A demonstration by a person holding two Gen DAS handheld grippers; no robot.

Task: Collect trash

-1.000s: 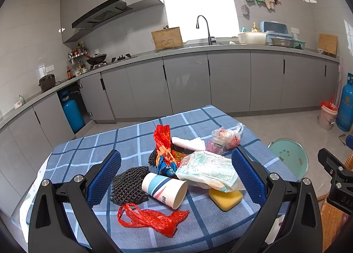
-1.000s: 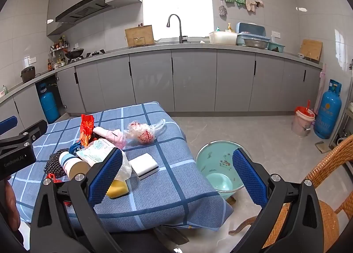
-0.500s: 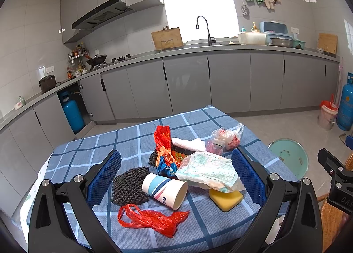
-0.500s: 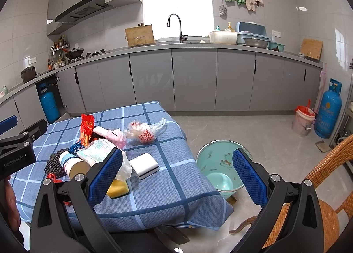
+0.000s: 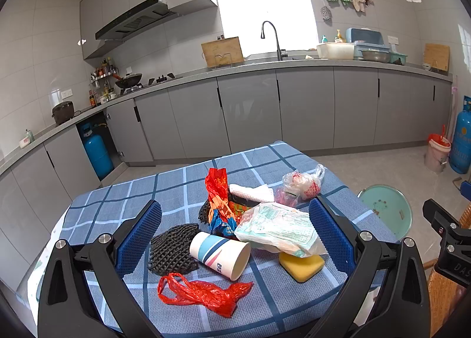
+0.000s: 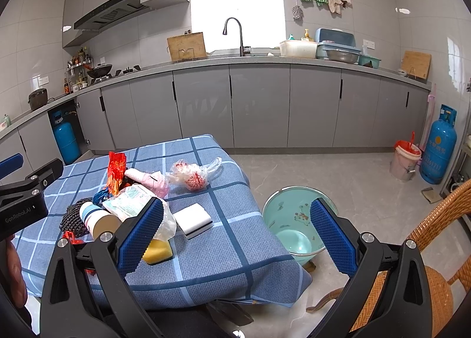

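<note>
Trash lies piled on a blue checked tablecloth (image 5: 123,196): a paper cup (image 5: 220,255) on its side, a red plastic bag (image 5: 203,293), black netting (image 5: 172,249), a red and orange wrapper (image 5: 217,193), a clear bag with printed paper (image 5: 279,230), a yellow sponge (image 5: 301,264) and a knotted clear bag (image 5: 303,185). My left gripper (image 5: 235,238) is open and empty, held above the table's near edge with the pile between its pads. My right gripper (image 6: 235,238) is open and empty, over the table's right corner. A white sponge (image 6: 194,220) shows in the right wrist view.
A pale green basin (image 6: 294,220) stands on the floor right of the table. A wicker chair (image 6: 435,249) is at the near right. Grey kitchen cabinets (image 6: 259,105) line the back wall. A blue gas cylinder (image 6: 438,149) and a bucket (image 6: 404,161) stand at the far right.
</note>
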